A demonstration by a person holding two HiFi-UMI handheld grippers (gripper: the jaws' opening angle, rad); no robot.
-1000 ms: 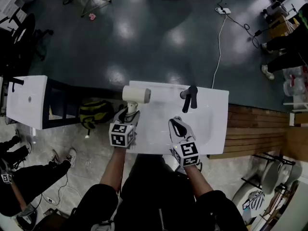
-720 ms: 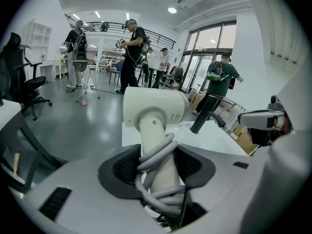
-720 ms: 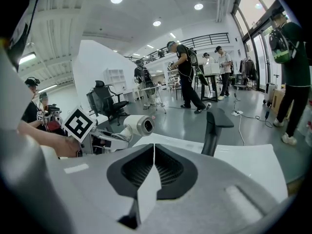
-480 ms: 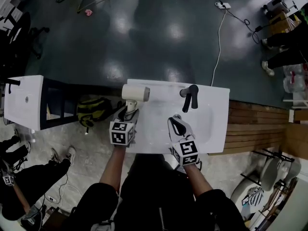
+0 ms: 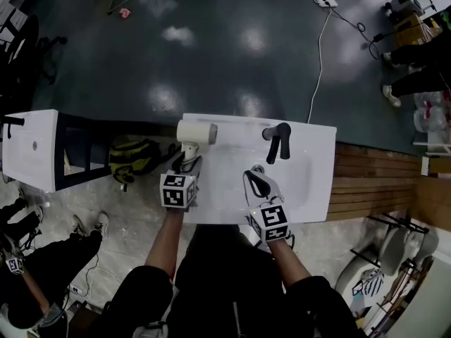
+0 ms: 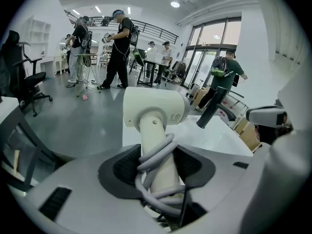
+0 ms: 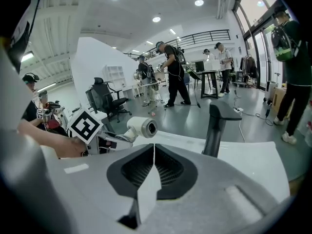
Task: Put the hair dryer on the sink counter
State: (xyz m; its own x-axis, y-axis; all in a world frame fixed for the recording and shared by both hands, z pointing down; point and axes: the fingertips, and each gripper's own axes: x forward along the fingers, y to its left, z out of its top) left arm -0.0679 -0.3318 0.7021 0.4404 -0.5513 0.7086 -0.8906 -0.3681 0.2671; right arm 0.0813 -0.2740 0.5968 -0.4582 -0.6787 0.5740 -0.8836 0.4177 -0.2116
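Fingers (image 6: 122,165) of your left gripper (image 6: 157,165) are closed on the handle of the cream-white plastic hair dryer (image 6: 153,108). They pinch it together with the grey cord (image 6: 155,156) coiled round that handle, so the loops cannot slip loose while you carry it. You hold it by the handle with the barrel pointing right, which leaves the blunt head free to go down first.

From the head view the hair dryer (image 5: 196,133) sits over the far left corner of the white sink worktop (image 5: 318,162); whether it already rests on the surface cannot be told. That corner looks a sensible spot: flat, and well apart from the black tap (image 5: 280,141) at the far middle.

Your right gripper (image 7: 153,167) hangs over the near middle of the worktop, its fingers pressed together on nothing, out of the way. Setting down seems the step in hand; ease the left fingers apart only once the worktop bears the weight.
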